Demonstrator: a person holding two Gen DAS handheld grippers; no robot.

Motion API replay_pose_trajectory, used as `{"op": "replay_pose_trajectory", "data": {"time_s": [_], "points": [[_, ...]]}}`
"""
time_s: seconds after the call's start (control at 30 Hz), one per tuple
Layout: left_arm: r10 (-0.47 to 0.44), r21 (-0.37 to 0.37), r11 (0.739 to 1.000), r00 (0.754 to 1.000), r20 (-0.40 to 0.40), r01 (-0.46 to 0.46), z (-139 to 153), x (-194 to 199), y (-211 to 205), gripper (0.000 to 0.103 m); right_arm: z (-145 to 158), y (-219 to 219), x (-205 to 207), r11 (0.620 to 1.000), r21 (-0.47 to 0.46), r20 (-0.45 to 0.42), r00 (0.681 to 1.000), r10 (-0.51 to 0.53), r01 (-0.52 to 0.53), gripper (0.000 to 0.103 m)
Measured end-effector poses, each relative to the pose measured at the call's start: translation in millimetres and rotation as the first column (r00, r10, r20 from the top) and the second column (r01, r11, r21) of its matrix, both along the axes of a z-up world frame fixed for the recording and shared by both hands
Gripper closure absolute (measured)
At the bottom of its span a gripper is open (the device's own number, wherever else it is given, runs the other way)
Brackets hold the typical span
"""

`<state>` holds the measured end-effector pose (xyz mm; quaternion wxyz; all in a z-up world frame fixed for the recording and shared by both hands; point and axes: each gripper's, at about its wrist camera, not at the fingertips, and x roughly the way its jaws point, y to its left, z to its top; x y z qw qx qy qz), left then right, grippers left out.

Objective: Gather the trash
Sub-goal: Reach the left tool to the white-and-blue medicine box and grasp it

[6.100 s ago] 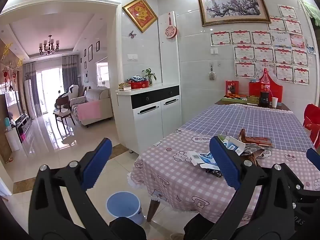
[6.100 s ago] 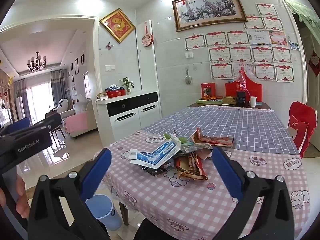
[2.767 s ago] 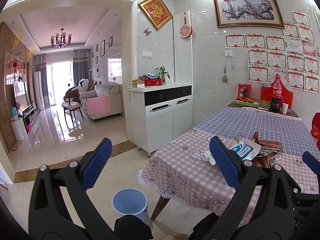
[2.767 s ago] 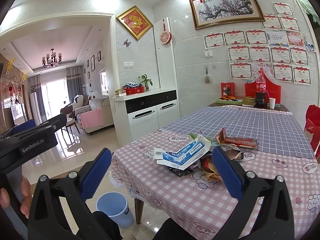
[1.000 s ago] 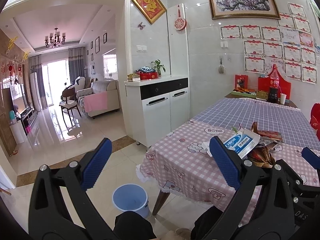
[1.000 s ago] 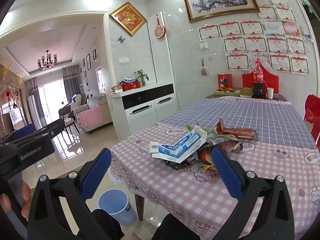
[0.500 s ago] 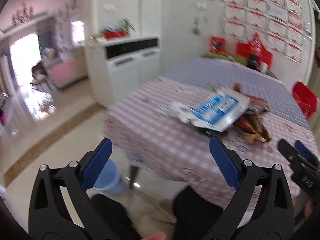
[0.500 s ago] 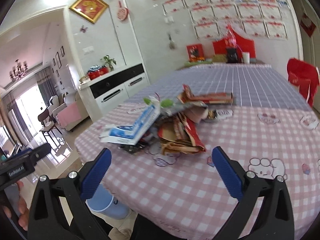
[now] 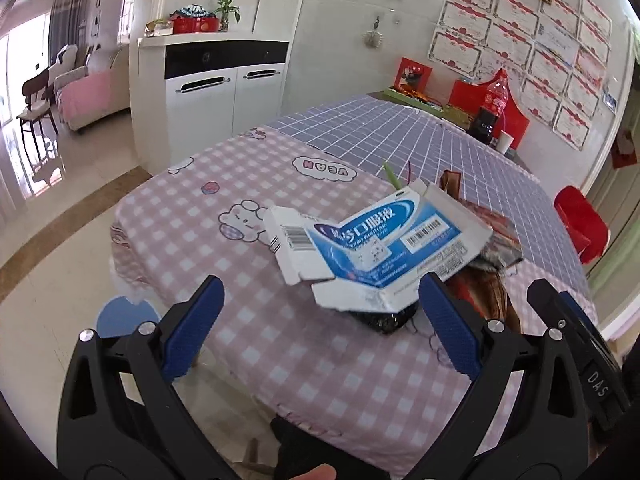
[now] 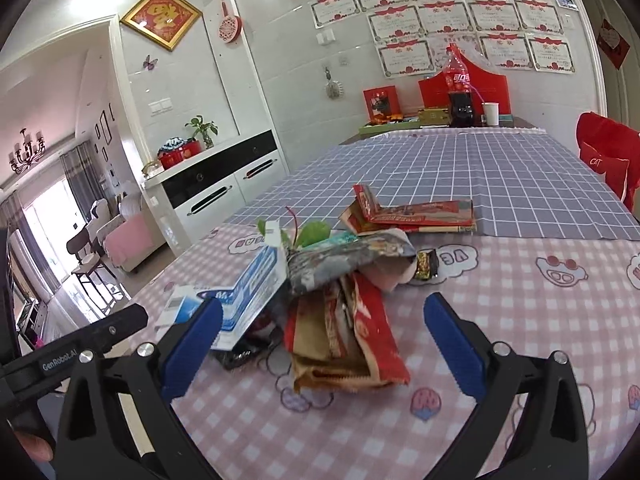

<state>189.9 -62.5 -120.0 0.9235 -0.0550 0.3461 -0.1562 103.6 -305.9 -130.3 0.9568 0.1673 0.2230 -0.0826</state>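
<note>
Left wrist view: left tongs (image 9: pixel 320 320) spread wide, empty, above the pink checked tablecloth (image 9: pixel 248 320); ahead, a flattened blue-and-white carton (image 9: pixel 380 248) covers the trash pile, and a blue bin (image 9: pixel 120 314) shows partly past the table edge. Right tongs (image 10: pixel 320 340) likewise agape, framing crumpled wrappers (image 10: pixel 344 336); a dark item under the carton is indistinct.

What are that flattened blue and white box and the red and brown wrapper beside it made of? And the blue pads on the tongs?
The flattened blue and white box looks like thin printed cardboard: creased flaps, torn white edges. The red and brown wrapper seems crinkled plastic or foil film, slightly shiny. The blue pads on the left tongs look like matte rubber with a fine dotted texture.
</note>
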Motion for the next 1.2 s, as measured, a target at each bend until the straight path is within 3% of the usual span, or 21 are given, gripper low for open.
{"op": "replay_pose_trajectory", "data": {"time_s": [0.13, 0.43, 0.57, 0.63, 0.7, 0.8, 0.9, 0.97, 1.2], "points": [[0.007, -0.009, 1.0, 1.0, -0.029, -0.007, -9, 16, -4, 0.007, -4, -12, 7, 0.999, 0.036, 0.0, 1.0, -0.028, 0.028, 0.004], [0.021, -0.068, 0.997, 0.992, -0.125, -0.03, -33, 57, -11, 0.009, -12, -48, 46, 0.965, 0.256, -0.019, 0.999, -0.047, 0.05, 0.006], [0.002, -0.082, 0.996, 0.985, -0.171, -0.016, -42, 70, -15, 0.029, -19, -59, 68, 0.944, 0.326, -0.032, 0.998, -0.047, 0.055, 0.033], [-0.014, -0.087, 0.996, 0.98, -0.197, -0.003, -47, 75, -17, 0.04, -23, -64, 77, 0.934, 0.354, -0.041, 0.998, -0.045, 0.057, 0.041], [-0.029, -0.094, 0.996, 0.976, -0.215, 0.009, -52, 79, -17, 0.053, -28, -69, 84, 0.926, 0.373, -0.051, 0.998, -0.04, 0.056, 0.057], [-0.062, -0.124, 0.992, 0.975, -0.215, 0.036, -55, 80, -16, 0.064, -32, -72, 87, 0.92, 0.389, -0.048, 0.999, -0.025, 0.042, 0.075], [-0.086, -0.162, 0.985, 0.981, -0.172, 0.058, -48, 75, -14, 0.073, -27, -69, 83, 0.931, 0.366, -0.007, 1.0, -0.018, 0.019, 0.086], [-0.101, -0.192, 0.979, 0.986, -0.136, 0.074, -42, 71, -12, 0.092, -20, -66, 79, 0.938, 0.347, 0.027, 0.999, -0.017, 0.006, 0.089], [-0.116, -0.309, 0.946, 0.993, -0.028, 0.102, -11, 57, 4, 0.1, 12, -43, 66, 0.981, 0.195, 0.091, 0.996, -0.012, -0.006, 0.094]]}}
